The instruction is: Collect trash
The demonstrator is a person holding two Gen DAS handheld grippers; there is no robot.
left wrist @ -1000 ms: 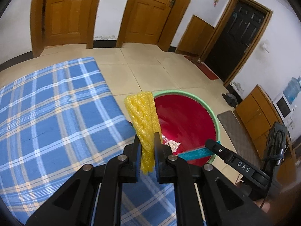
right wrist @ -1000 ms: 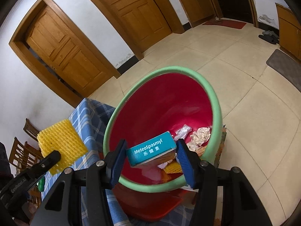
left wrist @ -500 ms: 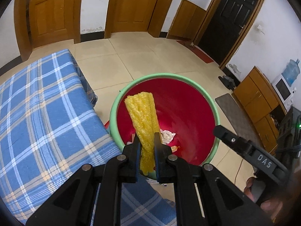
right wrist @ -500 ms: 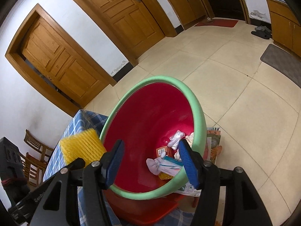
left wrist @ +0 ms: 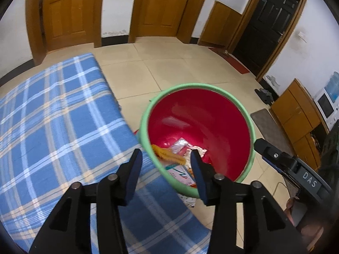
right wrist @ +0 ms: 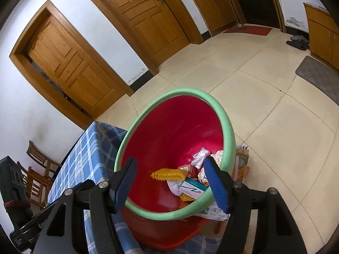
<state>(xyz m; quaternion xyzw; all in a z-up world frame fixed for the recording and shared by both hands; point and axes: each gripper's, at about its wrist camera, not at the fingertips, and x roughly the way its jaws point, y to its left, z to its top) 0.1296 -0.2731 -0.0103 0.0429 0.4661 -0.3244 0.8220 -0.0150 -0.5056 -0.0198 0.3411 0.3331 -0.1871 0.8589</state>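
Left wrist view: the left tool (left wrist: 165, 165), low in the frame, is spreading its jaws with nothing between them above the red bin (left wrist: 199, 127) with a green rim, where a yellow foam net (left wrist: 168, 154) lies among wrappers beside the blue plaid surface (left wrist: 53, 116). Right wrist view: the right tool (right wrist: 169, 177) is also spreading empty-jawed at lower centre, over the bin (right wrist: 169, 131), with the foam net (right wrist: 167, 174) and a teal-and-white medicine box (right wrist: 193, 188) on the trash inside.

Partly hidden behind the near green rim of the red plastic bin (left wrist: 146, 127): a white-and-teal cardboard box (left wrist: 180, 173) and yellow foam netting (left wrist: 169, 155). Cut off by the frame's edge: blue checked table cloth (left wrist: 53, 127), wooden chairs (right wrist: 40, 169). Too blurred to read: box lettering.
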